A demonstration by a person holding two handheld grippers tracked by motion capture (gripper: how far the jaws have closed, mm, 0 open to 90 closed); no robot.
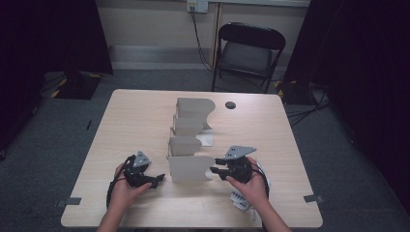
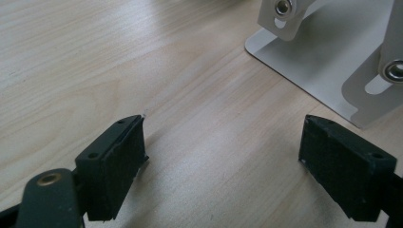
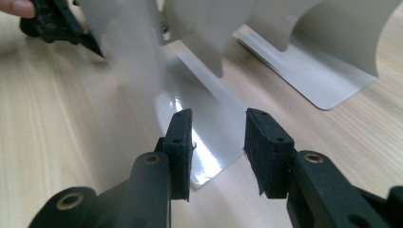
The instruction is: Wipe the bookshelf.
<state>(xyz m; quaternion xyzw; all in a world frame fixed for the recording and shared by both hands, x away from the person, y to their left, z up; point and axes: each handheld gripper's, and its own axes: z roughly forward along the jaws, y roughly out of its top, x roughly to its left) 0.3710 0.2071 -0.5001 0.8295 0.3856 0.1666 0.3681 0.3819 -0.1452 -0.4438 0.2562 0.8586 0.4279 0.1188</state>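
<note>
Mid-frame, the rack (image 1: 191, 140) stands between both grippers. Left gripper (image 1: 153, 181) waits, jaws wide apart; right gripper (image 1: 213, 170) has jaws apart, lined up on the near divider (image 1: 190, 167).

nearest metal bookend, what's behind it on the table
Three more bookends stand in a row behind the nearest bookend; their lower parts and bases are hidden by it.

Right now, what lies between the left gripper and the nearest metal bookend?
In the high view, bare tabletop separates the left gripper from the nearest bookend. The left gripper view shows plain wood between its open jaws, with the bookend's base ahead.
</note>
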